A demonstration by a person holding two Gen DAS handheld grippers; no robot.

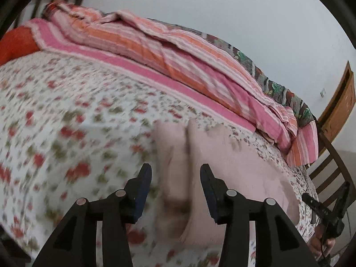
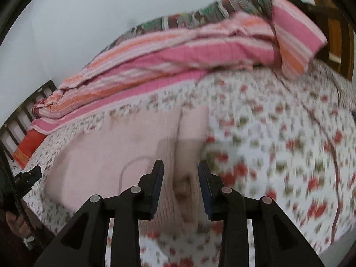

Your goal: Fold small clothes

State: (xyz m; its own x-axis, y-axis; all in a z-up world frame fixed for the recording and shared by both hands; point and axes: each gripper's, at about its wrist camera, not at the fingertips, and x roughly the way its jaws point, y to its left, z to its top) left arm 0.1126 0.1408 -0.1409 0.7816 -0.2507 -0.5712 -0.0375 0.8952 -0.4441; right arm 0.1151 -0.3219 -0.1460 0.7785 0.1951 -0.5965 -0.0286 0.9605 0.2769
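Note:
A pale pink garment [image 1: 222, 166] lies flat on the floral bedsheet [image 1: 66, 111], with a folded sleeve or edge forming a ridge along its left side. My left gripper [image 1: 175, 173] hovers open over that ridge, and its pads do not press the cloth. In the right wrist view the same garment [image 2: 115, 146] spreads to the left. My right gripper [image 2: 180, 169] stands open above its right-hand folded edge, nothing pinched. Each gripper shows at the edge of the other's view: the right one [image 1: 322, 207] and the left one [image 2: 29, 175]. Both views are motion-blurred.
A pink and orange striped quilt [image 1: 178, 51] is bunched along the far side of the bed, over a darker patterned blanket [image 1: 278, 89]. A red pillow [image 1: 15, 42] lies at the head end by a slatted headboard [image 2: 22, 115]. A wooden chair [image 1: 329, 169] stands beside the bed.

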